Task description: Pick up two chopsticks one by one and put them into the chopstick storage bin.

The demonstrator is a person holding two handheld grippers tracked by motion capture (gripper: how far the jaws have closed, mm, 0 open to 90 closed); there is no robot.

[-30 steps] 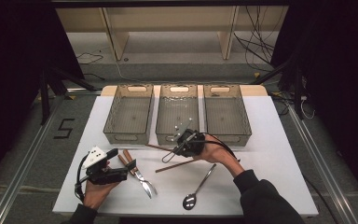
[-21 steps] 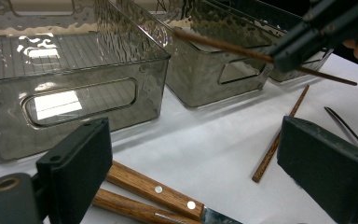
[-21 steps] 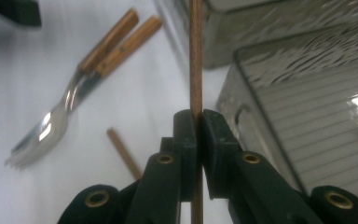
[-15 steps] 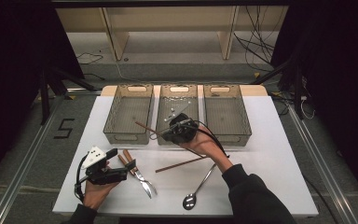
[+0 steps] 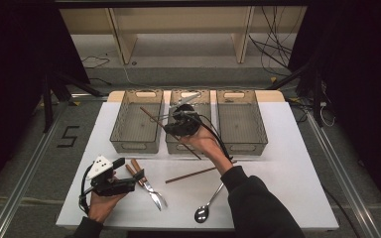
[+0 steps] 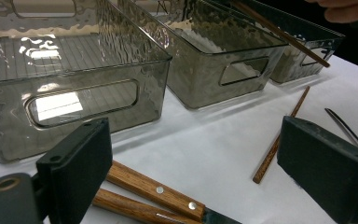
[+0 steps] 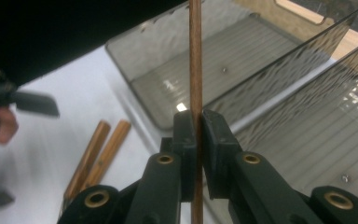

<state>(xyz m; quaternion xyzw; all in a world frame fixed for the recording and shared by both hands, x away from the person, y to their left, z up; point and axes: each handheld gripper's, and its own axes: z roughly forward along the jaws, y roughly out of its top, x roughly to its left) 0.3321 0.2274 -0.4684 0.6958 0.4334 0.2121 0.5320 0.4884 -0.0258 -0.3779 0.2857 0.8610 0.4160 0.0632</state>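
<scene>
My right gripper (image 5: pixel 174 120) hovers over the front of the middle bin (image 5: pixel 197 146), shut on a brown chopstick (image 5: pixel 151 115) that slants from above the left bin (image 5: pixel 135 147) down toward the table. In the right gripper view the jaws (image 7: pixel 198 126) clamp that chopstick (image 7: pixel 196 70) upright. A second chopstick (image 5: pixel 198 173) lies on the white table. My left gripper (image 5: pixel 124 174) rests at the front left, open, its pads (image 6: pixel 79 163) astride two wooden handles (image 6: pixel 154 191) of a knife and fork (image 5: pixel 151 191).
Three smoky plastic bins stand in a row at the back; the right bin (image 5: pixel 243 146) looks bare, and something shiny (image 5: pixel 191 95) lies in the middle one. A metal spoon (image 5: pixel 207 208) rests near the table's front edge (image 5: pixel 198 227).
My right gripper has risen from the table with the chopstick and moved back and left, over the middle bin's front. The left gripper has stayed put.
</scene>
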